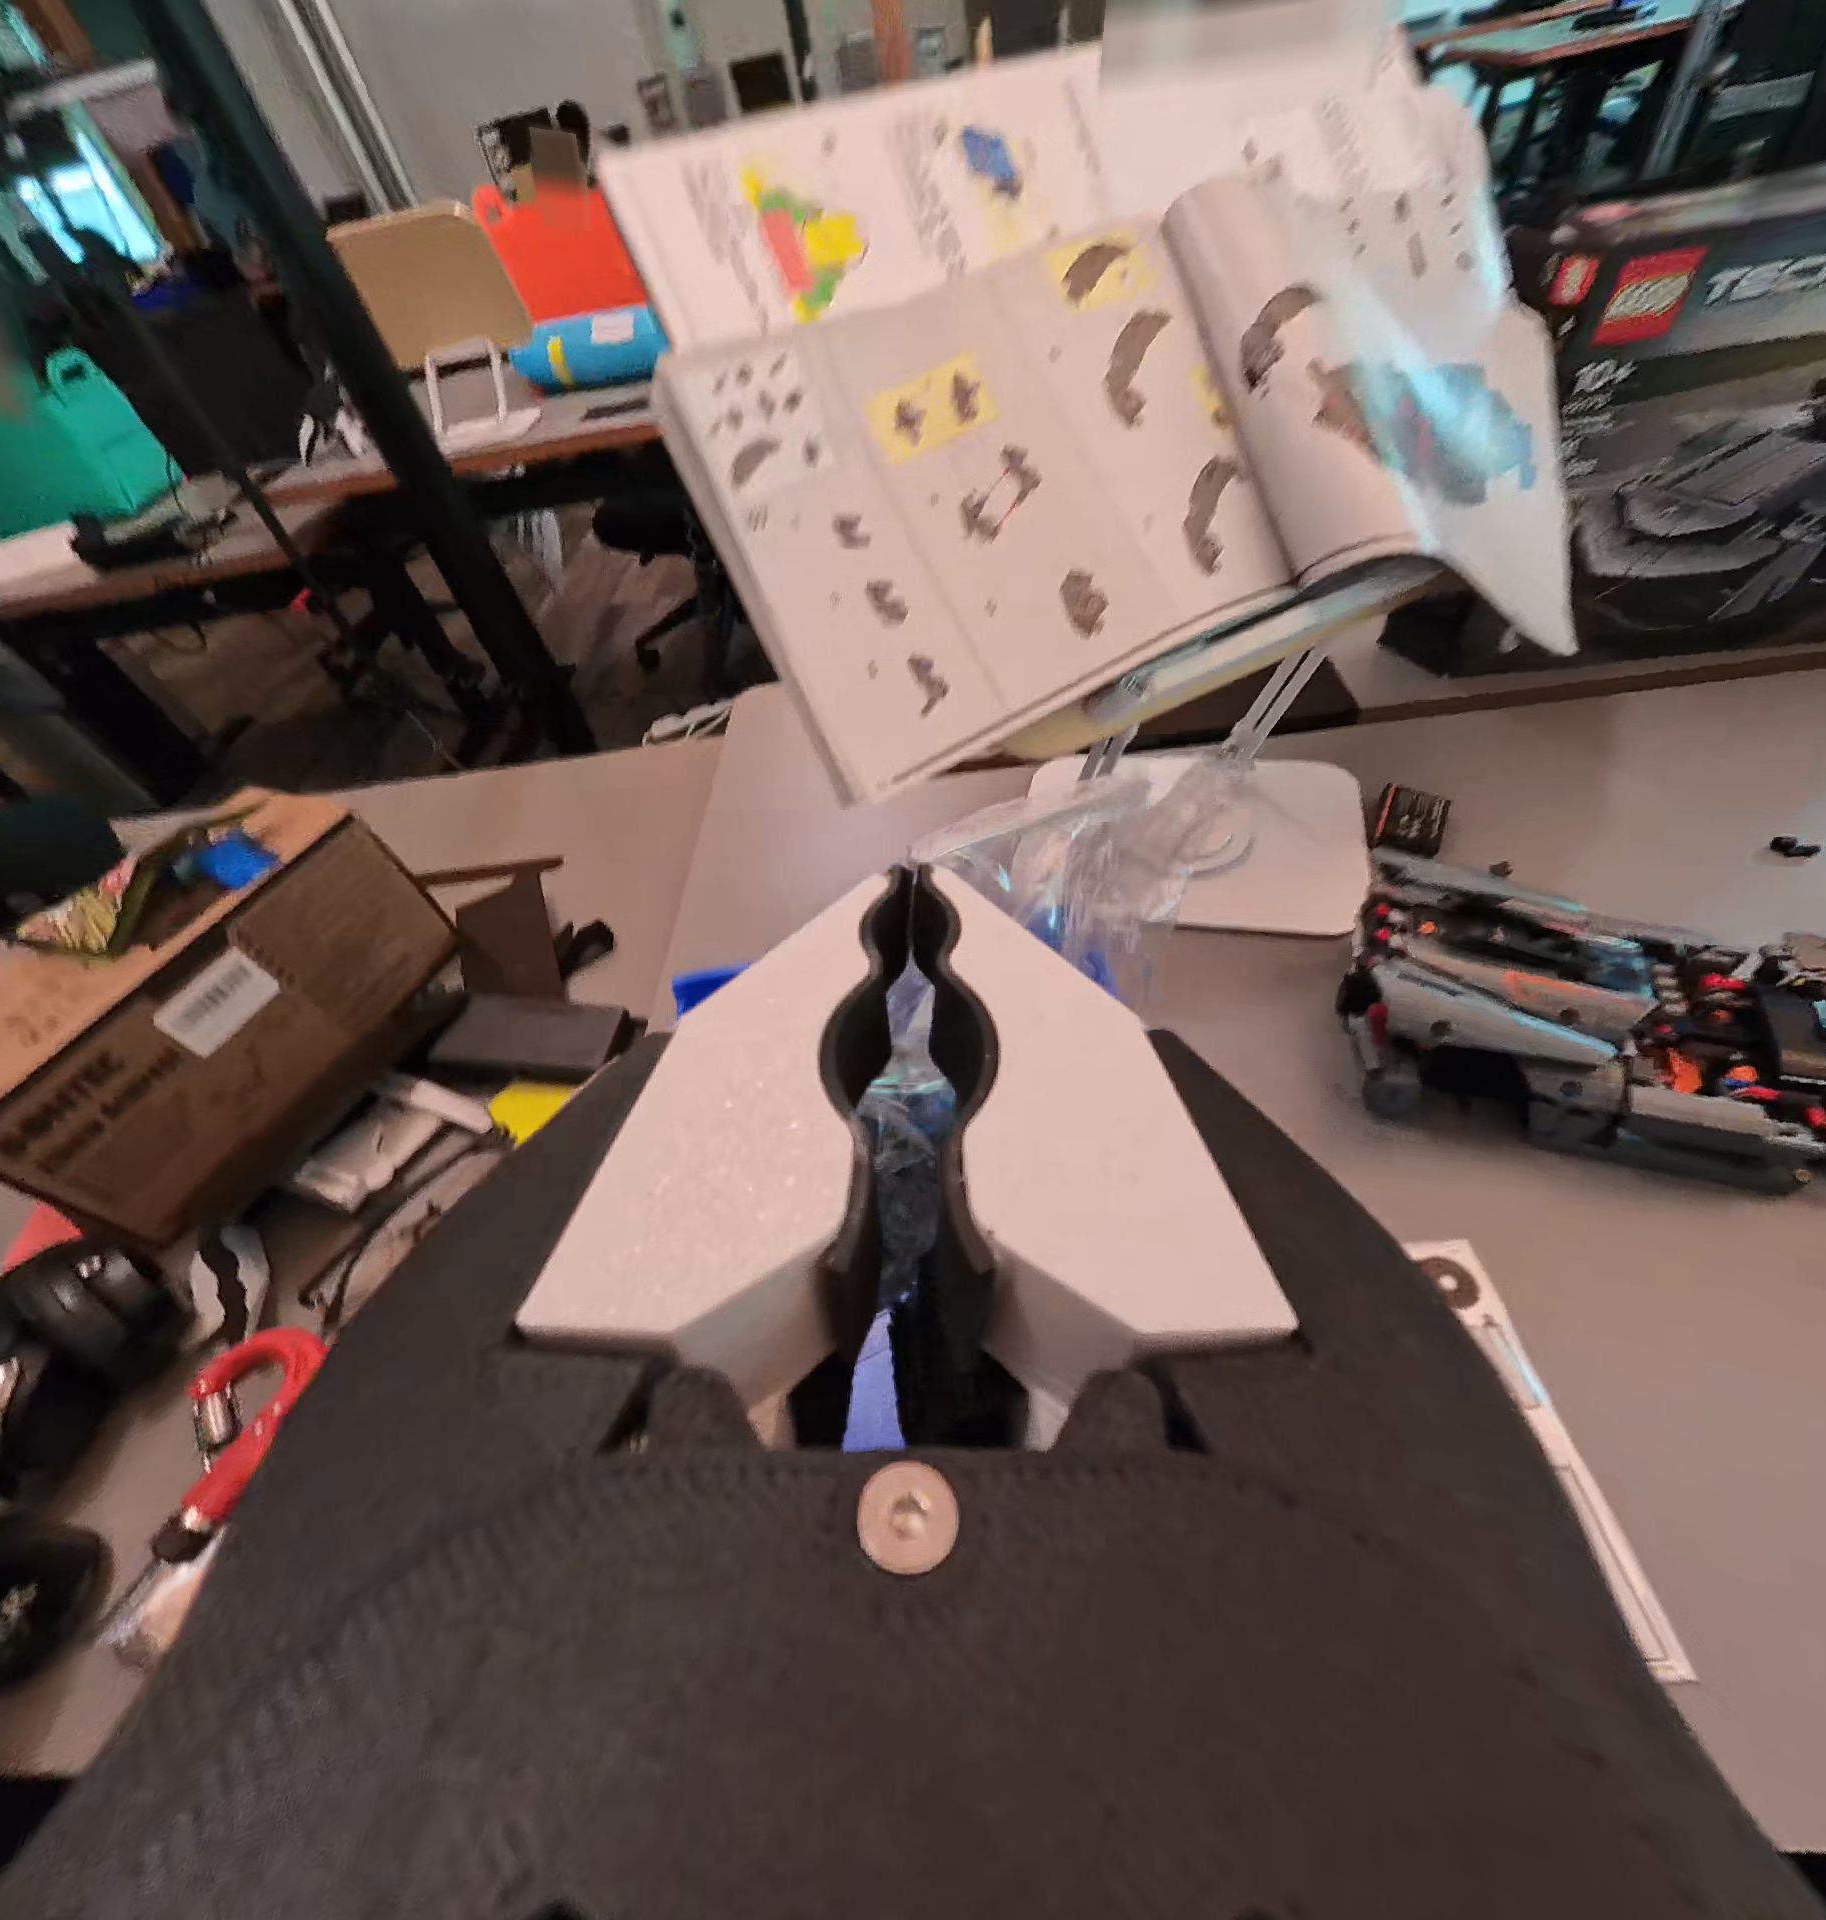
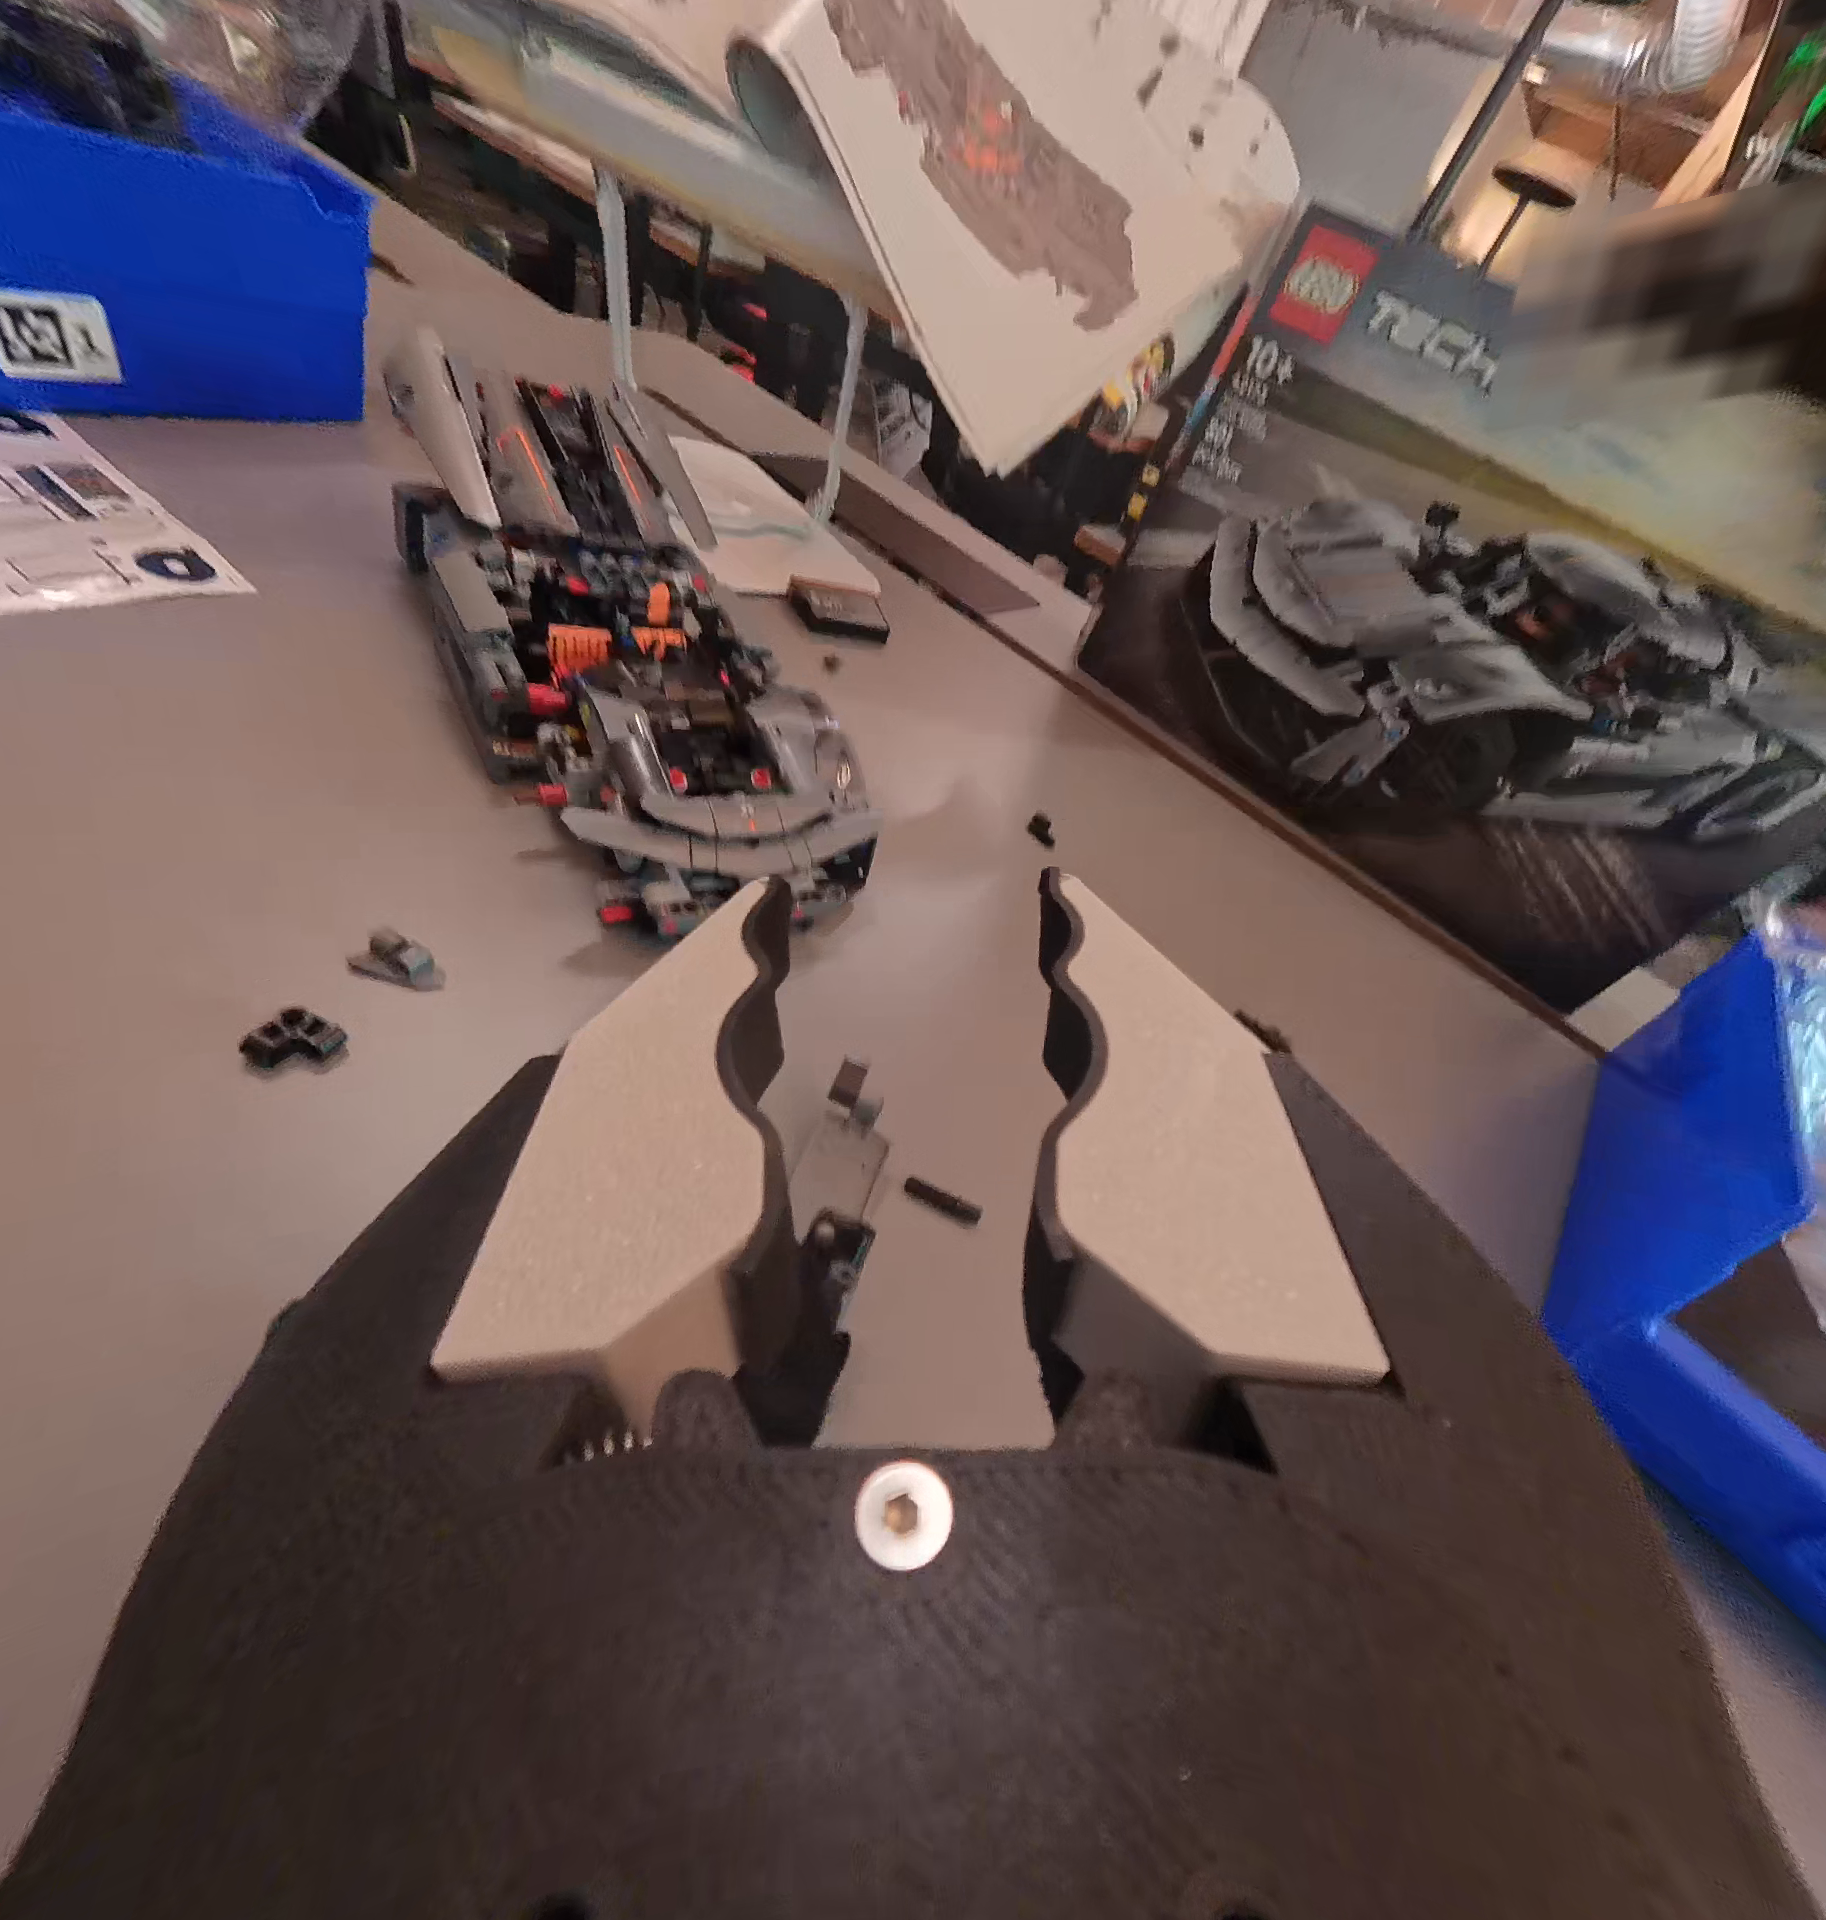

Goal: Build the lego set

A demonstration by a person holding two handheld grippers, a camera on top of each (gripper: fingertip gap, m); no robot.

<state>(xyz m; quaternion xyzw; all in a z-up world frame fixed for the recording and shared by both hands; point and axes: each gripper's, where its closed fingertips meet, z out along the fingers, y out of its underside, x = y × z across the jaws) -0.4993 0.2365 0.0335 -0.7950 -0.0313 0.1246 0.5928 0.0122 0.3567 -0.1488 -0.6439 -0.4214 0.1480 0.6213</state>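
My left gripper is shut on a clear plastic bag that holds blue parts; the bag shows between the fingers and hangs past the tips above the table. The part-built grey lego car lies to its right. In the right wrist view the car lies ahead and to the left. My right gripper is open and empty, low over the table. A small grey sub-assembly and a black pin lie on the table between its fingers.
The instruction booklet sits open on a stand, with the set's box behind. Blue bins stand left and right. A sticker sheet, loose black and grey pieces, a cardboard box and tyres lie around.
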